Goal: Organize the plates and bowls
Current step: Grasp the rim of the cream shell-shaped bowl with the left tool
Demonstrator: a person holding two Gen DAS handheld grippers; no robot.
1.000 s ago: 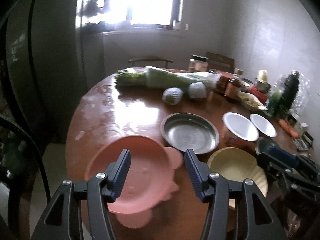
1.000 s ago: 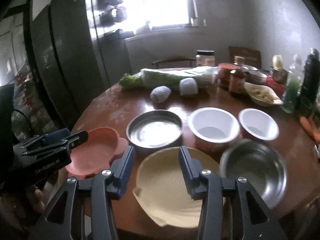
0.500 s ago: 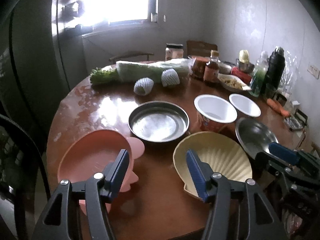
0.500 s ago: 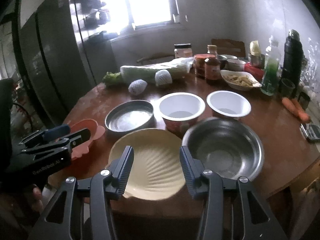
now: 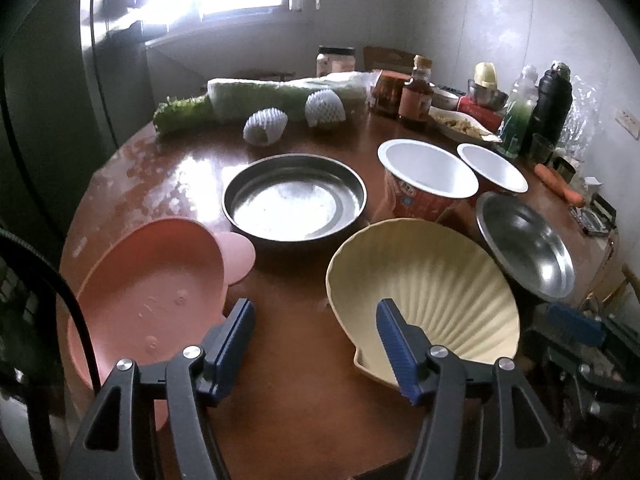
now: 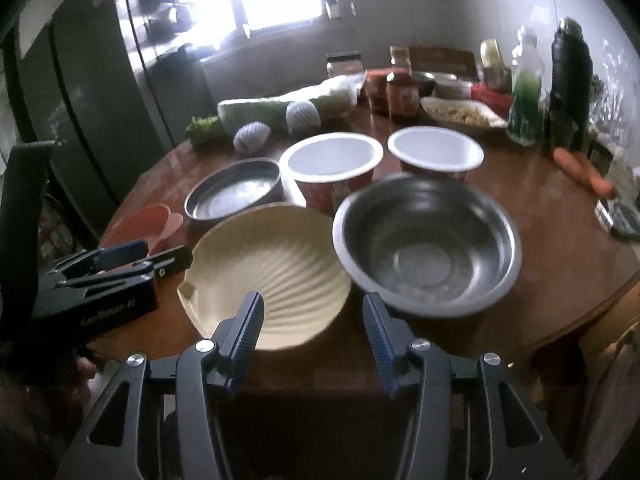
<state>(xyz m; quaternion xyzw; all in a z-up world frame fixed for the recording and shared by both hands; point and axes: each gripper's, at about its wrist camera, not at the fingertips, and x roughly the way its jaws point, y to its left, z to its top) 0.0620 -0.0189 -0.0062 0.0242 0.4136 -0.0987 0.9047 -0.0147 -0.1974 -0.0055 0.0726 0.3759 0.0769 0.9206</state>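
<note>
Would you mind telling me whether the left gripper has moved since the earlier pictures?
Yes. The left gripper has shifted right from over the pink plastic plate toward the cream shell-shaped dish, its fingers opening, nothing between them.

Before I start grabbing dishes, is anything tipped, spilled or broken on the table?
Nothing looks spilled or broken. One thing stands out: the pink plate pokes out past the near table edge instead of lying fully on the wood. The shell-shaped dish, steel bowl and steel pan sit upright.

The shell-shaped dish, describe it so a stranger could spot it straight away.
On the round wooden table, look at the near edge, between the pink plate and the steel bowl. The shell-shaped dish is the only cream one, with fanned ridges.
</note>
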